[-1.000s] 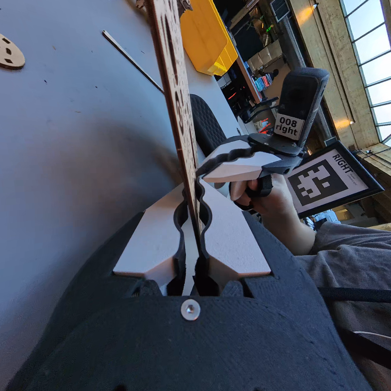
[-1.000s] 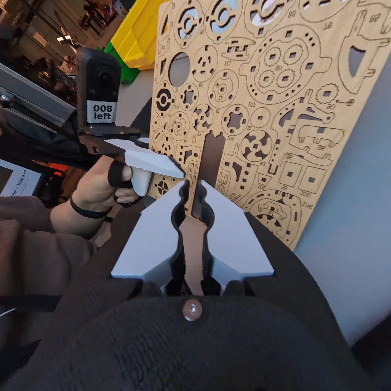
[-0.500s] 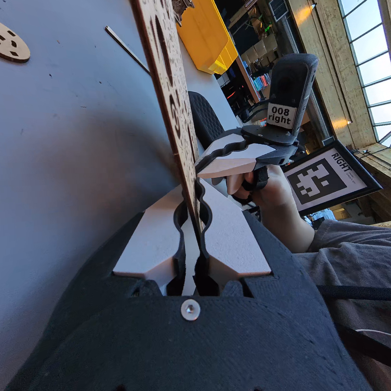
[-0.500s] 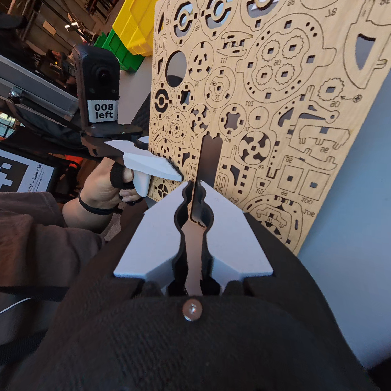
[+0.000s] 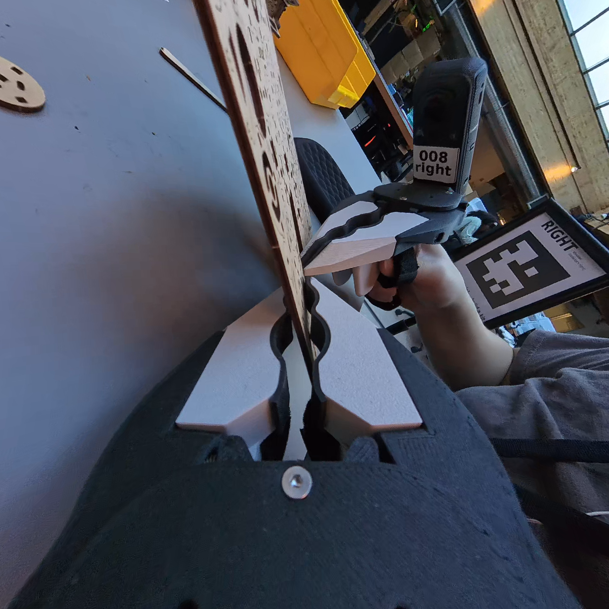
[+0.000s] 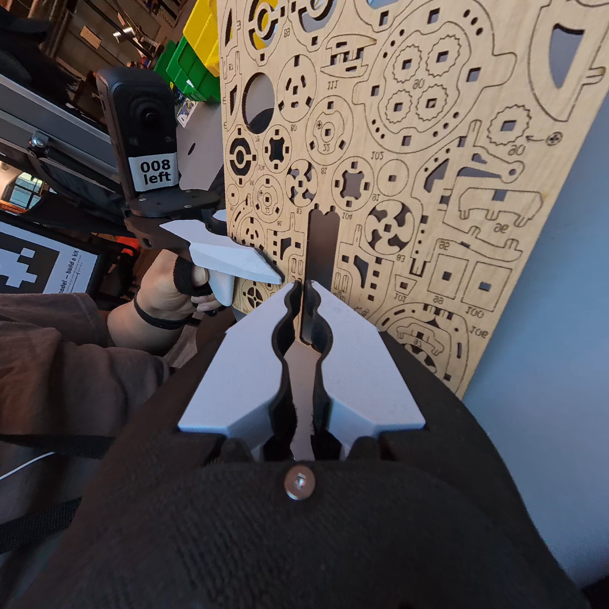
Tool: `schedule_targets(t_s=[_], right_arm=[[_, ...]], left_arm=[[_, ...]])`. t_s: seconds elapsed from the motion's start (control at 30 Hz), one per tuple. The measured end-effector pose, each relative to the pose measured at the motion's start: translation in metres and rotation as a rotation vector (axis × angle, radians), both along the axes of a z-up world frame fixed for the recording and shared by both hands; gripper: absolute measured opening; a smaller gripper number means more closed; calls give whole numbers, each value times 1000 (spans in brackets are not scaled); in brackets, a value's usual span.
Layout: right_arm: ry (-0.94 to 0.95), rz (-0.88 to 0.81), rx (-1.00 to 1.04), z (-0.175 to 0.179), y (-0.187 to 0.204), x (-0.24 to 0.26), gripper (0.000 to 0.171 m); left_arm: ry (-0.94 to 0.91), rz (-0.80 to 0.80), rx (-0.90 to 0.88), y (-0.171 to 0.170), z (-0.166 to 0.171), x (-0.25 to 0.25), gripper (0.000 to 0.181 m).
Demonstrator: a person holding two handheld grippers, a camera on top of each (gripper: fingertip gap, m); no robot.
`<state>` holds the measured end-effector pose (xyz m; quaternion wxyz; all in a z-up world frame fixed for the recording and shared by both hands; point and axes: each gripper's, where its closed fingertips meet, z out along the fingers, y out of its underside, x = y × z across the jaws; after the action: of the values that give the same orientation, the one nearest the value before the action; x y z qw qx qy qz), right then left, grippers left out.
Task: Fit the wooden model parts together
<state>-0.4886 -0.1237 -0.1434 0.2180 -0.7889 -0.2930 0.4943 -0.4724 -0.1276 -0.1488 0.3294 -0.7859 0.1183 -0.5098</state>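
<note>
A laser-cut wooden parts sheet [image 6: 412,164] stands on edge on the grey table [image 5: 115,230]. In the left wrist view the sheet [image 5: 263,131] shows edge-on. My left gripper [image 5: 298,290] is shut on its lower edge, and it also shows in the right wrist view [image 6: 280,280] at the sheet's left edge. My right gripper [image 6: 304,284] has its jaws together, with its tips against the sheet's face at the foot of a long dark slot [image 6: 321,247]. I see nothing held in it. It also shows in the left wrist view [image 5: 304,265], touching the sheet.
A loose wooden disc [image 5: 18,89] and a thin wooden stick [image 5: 191,77] lie on the table behind the sheet. A yellow bin [image 5: 323,62] and a green bin [image 6: 184,66] stand at the far edge. A framed marker sign [image 5: 527,263] stands to the right.
The sheet and both grippers have tilted together a little, and the sheet's top leans further over. Neither gripper has changed its hold.
</note>
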Motion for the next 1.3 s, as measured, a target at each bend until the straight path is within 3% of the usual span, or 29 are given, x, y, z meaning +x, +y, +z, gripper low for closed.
schedule_targets(t_s=[0.03, 0.2, 0.53, 0.67, 1.03, 1.3], right_arm=[[6, -4, 1, 0, 0, 0, 1], [51, -22, 13, -1, -1, 2, 0], [-36, -93, 159, -5, 6, 3, 0], [21, -51, 262, 7, 7, 3, 0], [46, 153, 96, 3, -3, 9, 1], [28, 137, 82, -8, 0, 8, 0]], left_arm=[[6, -1, 3, -1, 0, 0, 1], [36, 6, 26, -3, -2, 0, 1], [60, 46, 6, 1, -6, -4, 2], [-8, 34, 22, 1, 3, -5, 1], [22, -23, 108, -8, 6, 1, 1], [79, -2, 140, -8, 3, 1, 1]])
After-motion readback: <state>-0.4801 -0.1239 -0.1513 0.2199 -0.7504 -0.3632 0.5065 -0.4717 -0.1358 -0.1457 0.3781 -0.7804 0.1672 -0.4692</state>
